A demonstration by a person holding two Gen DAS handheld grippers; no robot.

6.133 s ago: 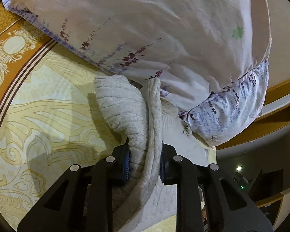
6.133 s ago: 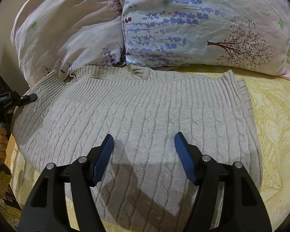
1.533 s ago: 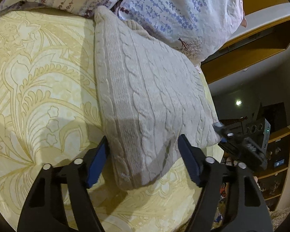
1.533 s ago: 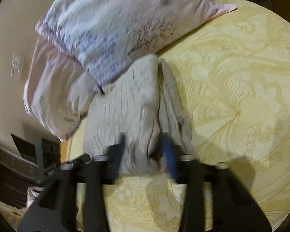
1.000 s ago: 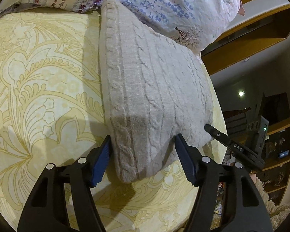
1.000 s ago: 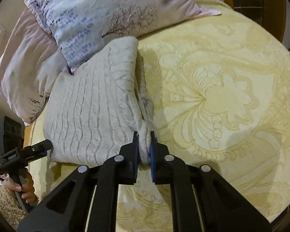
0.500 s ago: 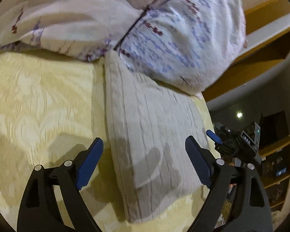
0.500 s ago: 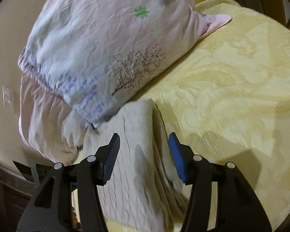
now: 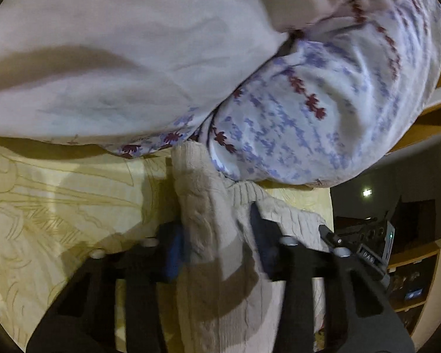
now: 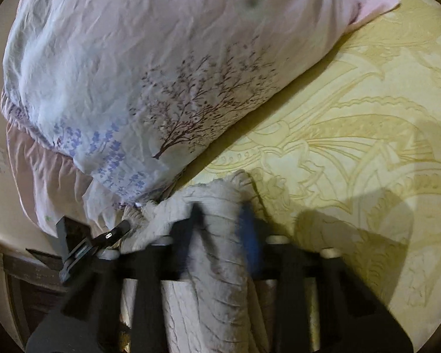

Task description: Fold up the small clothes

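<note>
Each gripper, left [image 9: 217,250] and right [image 10: 220,232], pinches a far corner of the folded sweater [image 9: 208,206], likely to fold it toward the person. It lies on the bed [image 10: 352,123], its far edge touching the pillows [image 10: 138,67].

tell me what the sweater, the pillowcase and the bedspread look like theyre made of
Sweater: thick beige cable knit, probably wool or acrylic; raised ribs and braids show. Pillowcase: thin, matte woven cloth, likely cotton, finely creased and printed with a tree and lavender sprigs. Bedspread: yellow woven fabric with a slightly raised, damask-like leaf pattern; fibre unclear.
</note>
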